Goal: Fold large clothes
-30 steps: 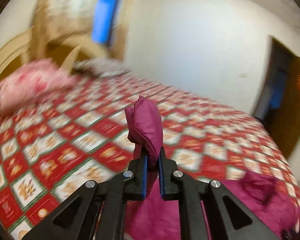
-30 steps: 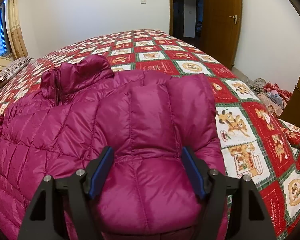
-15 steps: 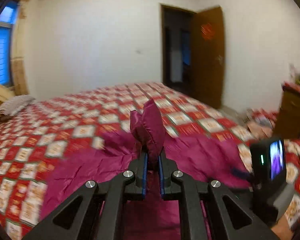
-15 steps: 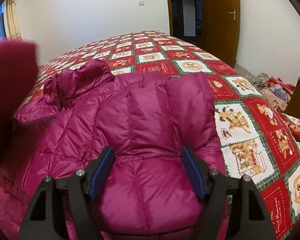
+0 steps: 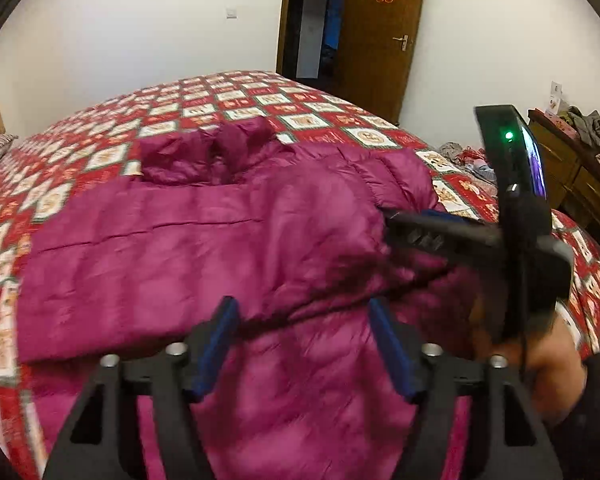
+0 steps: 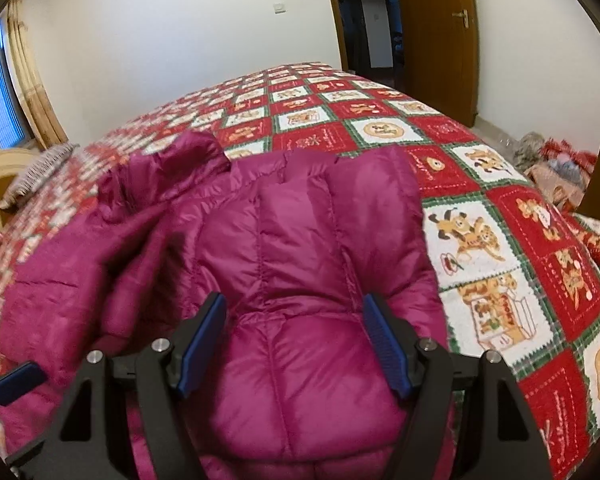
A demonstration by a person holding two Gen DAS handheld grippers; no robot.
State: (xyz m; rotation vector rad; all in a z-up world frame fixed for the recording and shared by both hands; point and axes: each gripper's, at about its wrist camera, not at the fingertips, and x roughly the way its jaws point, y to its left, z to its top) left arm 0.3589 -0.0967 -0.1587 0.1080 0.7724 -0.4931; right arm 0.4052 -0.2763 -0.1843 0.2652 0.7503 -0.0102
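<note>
A magenta puffer jacket (image 5: 228, 240) lies spread on the bed (image 5: 308, 104), over its red patchwork bedspread, with the collar toward the far side. One side panel is laid across the body of the jacket, so the step in hand looks like folding the sides inward.

The left gripper (image 5: 304, 344) has just been opening; its jaws stand wide apart over the edge of that folded panel, with fabric below and between them but not pinched. The right gripper (image 6: 296, 340) is also spread wide, its blue pads (image 6: 202, 340) on either side of a puffy section of jacket near the right edge; they do not seem to press on it, so I judge nothing is held.

The fold seems partly done. Next, I would expect a grip on the right side or the sleeve, lifted and carried across toward the middle, keeping the slippery padded cloth from sliding back off the pile.
</note>
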